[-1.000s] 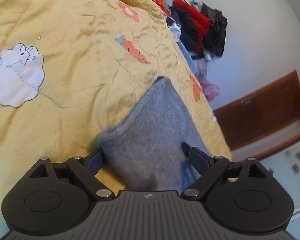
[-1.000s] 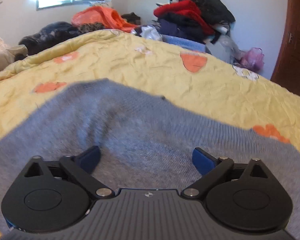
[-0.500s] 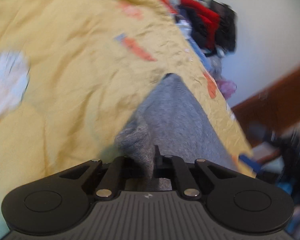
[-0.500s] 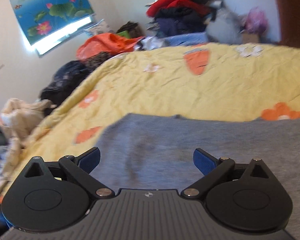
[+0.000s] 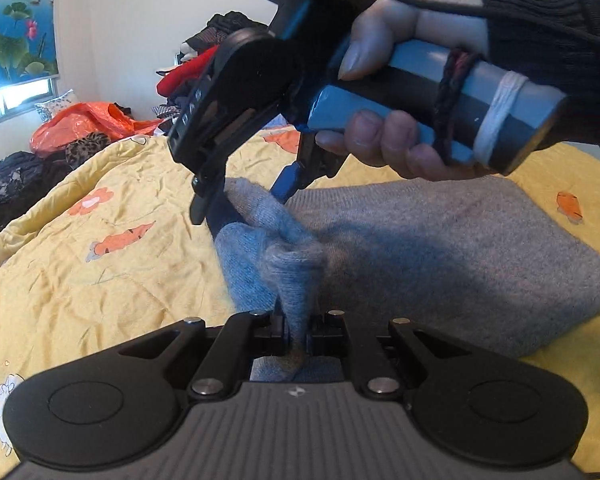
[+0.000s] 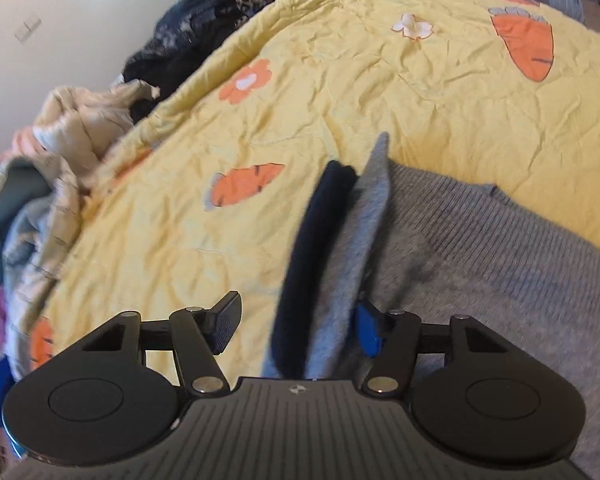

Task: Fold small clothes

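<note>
Yellow quilt, grey sweater lengthwise rightward; left tool pinching its corner.

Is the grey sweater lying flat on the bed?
No. The left gripper pinches a bunch of the grey sweater up off the yellow quilt; the rest lies down.

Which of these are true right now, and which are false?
1. The left gripper is shut on a bunch of the grey sweater. True.
2. The right gripper is clamped shut on the sweater. False: its jaws have just been closing, a raised fold of sweater between them, one pad still clear.
3. The sweater lies on a yellow quilt. True.
4. The quilt is plain. False: it has orange carrots and flowers.
</note>
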`<state>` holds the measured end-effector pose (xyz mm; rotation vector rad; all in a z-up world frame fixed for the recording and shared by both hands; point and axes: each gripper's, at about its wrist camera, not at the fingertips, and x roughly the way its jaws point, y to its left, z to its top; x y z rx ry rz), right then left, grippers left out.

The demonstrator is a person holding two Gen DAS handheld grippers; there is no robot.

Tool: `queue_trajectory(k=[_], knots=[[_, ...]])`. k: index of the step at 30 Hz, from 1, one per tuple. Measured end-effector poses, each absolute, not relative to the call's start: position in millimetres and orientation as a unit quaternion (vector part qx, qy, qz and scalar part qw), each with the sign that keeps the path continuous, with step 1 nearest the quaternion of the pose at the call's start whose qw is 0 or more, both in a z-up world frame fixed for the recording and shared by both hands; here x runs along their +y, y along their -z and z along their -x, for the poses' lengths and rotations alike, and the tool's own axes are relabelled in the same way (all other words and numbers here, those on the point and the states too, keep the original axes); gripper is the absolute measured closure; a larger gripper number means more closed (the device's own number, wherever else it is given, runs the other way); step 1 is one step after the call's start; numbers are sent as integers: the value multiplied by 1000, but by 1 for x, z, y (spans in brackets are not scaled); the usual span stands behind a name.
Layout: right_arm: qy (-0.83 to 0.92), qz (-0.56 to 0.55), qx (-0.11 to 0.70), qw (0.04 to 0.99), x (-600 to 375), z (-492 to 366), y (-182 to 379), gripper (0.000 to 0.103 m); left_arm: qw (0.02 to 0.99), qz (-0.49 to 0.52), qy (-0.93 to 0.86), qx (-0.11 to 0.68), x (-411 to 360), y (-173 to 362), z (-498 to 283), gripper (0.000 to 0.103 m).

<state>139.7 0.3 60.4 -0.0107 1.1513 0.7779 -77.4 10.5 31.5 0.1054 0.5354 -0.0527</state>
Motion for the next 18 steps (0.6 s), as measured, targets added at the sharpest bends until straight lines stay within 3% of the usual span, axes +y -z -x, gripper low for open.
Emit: queue_trajectory(k=[4, 6, 7, 8, 12, 18], knots=[[-345, 19, 537, 769, -2, -154, -49, 42, 961, -64, 33, 266, 5, -30, 79, 96], [-351, 16, 536, 767, -7, -157, -44, 57, 960, -70, 35, 267, 0, -31, 77, 96], [-358, 17, 533, 767, -8, -157, -42, 77, 960, -71, 37, 267, -3, -33, 76, 96], [-370, 12, 530, 763, -12, -157, -41, 84, 960, -71, 41, 267, -6, -36, 76, 96], [-400, 13, 479, 781, -45, -146, -56, 86, 962, -79, 78, 249, -33, -52, 70, 96], [-365, -16, 440, 820, -180, -132, -93, 86, 952, -83, 191, 225, -112, -70, 66, 96]])
